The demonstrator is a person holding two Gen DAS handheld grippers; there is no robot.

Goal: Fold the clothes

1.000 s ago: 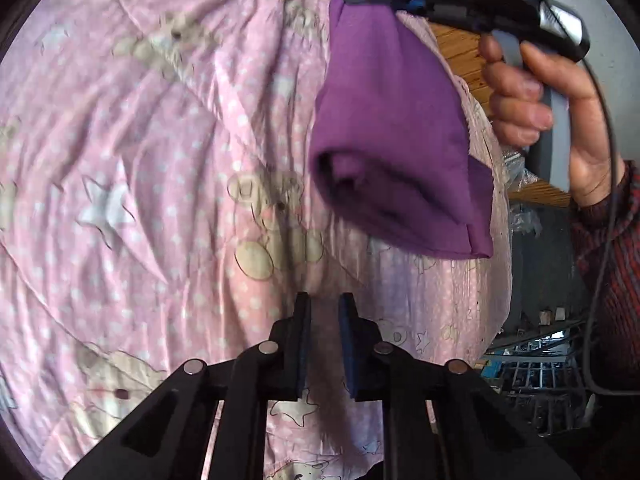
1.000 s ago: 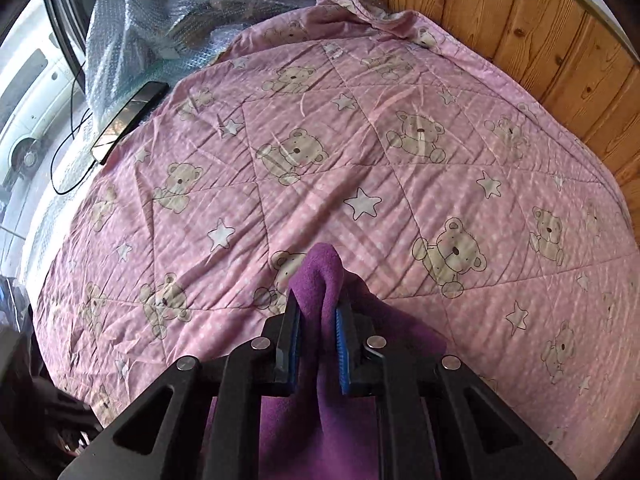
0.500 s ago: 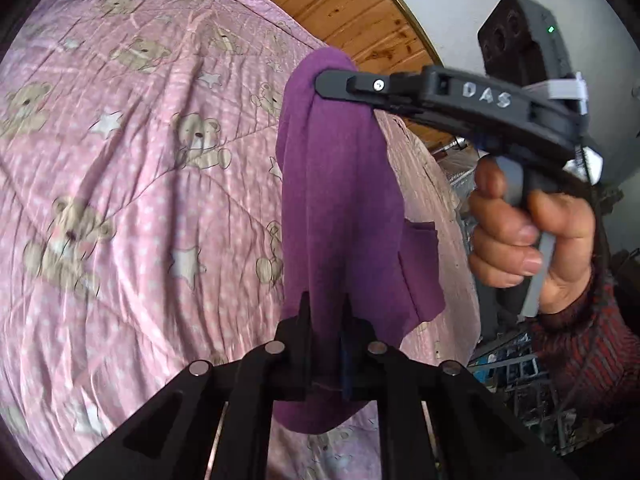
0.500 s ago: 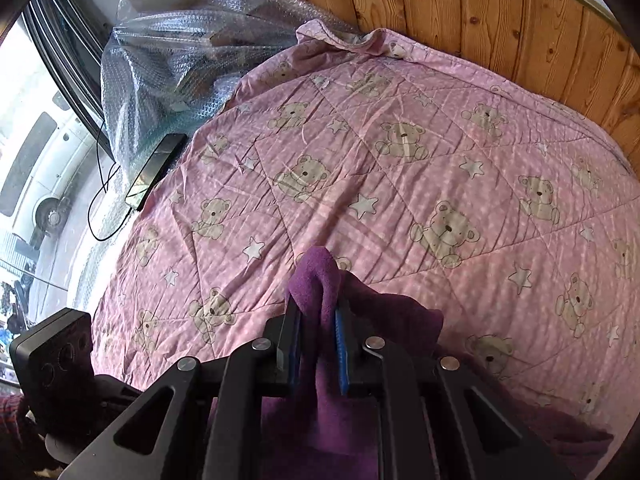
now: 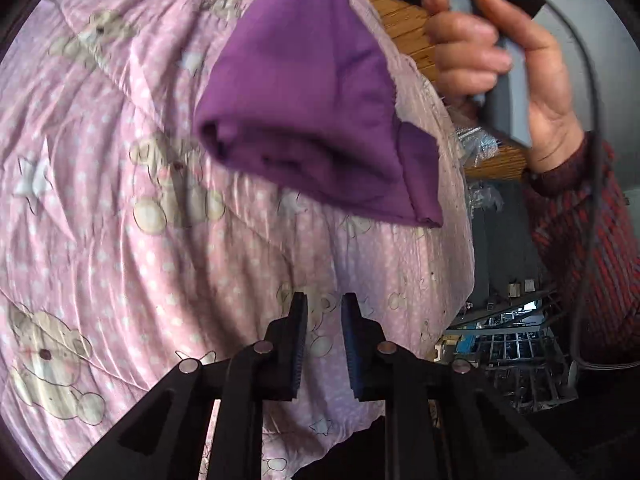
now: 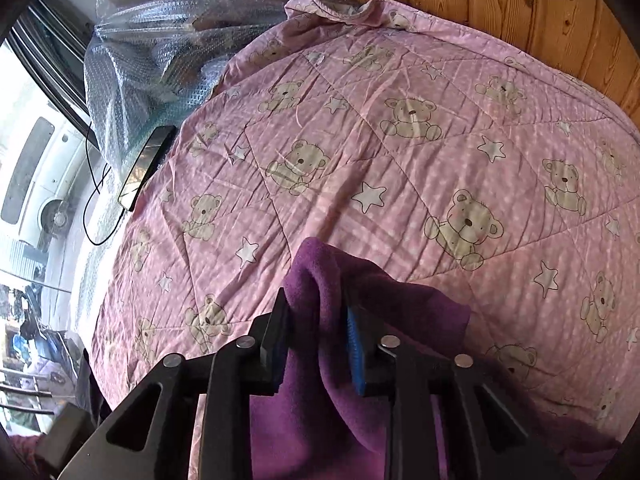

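Observation:
A folded purple garment [image 5: 304, 112] hangs in the air above a pink teddy-bear quilt [image 5: 120, 240]. A hand [image 5: 500, 52] holds the right gripper at the top of the left wrist view, and that gripper pinches the garment's top edge. In the right wrist view my right gripper [image 6: 318, 320] is shut on a bunched fold of the purple garment [image 6: 400, 304], which drapes down under the fingers. My left gripper [image 5: 325, 320] sits below the garment and apart from it. Its jaws stand a narrow gap apart, with only quilt showing between them.
The quilt [image 6: 400, 140] covers the whole bed up to a wooden wall [image 6: 520, 0]. A bubble-wrapped bundle [image 6: 160, 40] and a dark flat device [image 6: 144, 168] with a cable lie at the bed's far left. Past the bed's right edge is dark floor clutter [image 5: 500, 340].
Half a second ago the left gripper's fingers were at the garment's lower edge. Now it has dropped away, and the garment hangs free above it. The right gripper kept its grip.

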